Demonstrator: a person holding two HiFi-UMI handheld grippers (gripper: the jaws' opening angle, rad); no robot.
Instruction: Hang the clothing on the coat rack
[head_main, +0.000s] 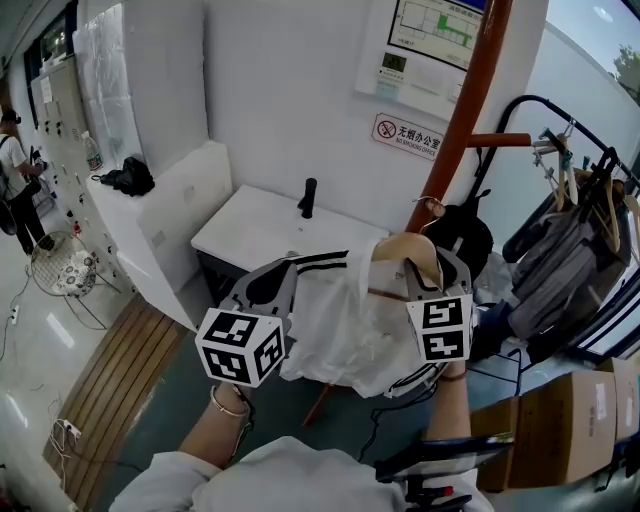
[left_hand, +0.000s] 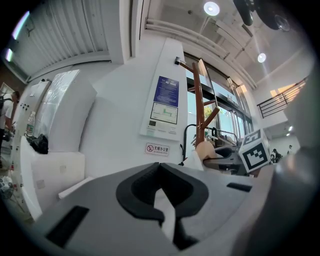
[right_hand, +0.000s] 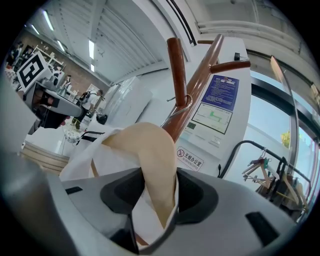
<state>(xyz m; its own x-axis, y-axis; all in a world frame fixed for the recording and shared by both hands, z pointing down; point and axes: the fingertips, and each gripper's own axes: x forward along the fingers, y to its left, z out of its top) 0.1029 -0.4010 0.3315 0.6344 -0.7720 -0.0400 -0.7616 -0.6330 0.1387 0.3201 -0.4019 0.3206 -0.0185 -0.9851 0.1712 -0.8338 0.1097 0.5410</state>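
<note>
A white garment (head_main: 340, 330) with black trim hangs over a pale wooden hanger (head_main: 400, 245). In front of it, the brown wooden coat rack (head_main: 470, 90) leans up to the right. My right gripper (head_main: 418, 272) is shut on the hanger's shoulder, cloth included. In the right gripper view the hanger (right_hand: 155, 160) fills the right gripper (right_hand: 157, 192), and its metal hook (right_hand: 184, 104) curls at the foot of a rack peg (right_hand: 177, 65). My left gripper (head_main: 288, 268) pinches the garment's left shoulder. In its own view a fold of white cloth (left_hand: 166, 212) sits in the left gripper (left_hand: 162, 192).
A white table (head_main: 250, 235) with a black upright object (head_main: 308, 197) stands behind the garment. A black bag (head_main: 468, 238) hangs by the rack pole. A metal clothes rail (head_main: 570, 215) with hangers and bags is at the right, with cardboard boxes (head_main: 560, 425) below. A person (head_main: 15, 175) stands far left.
</note>
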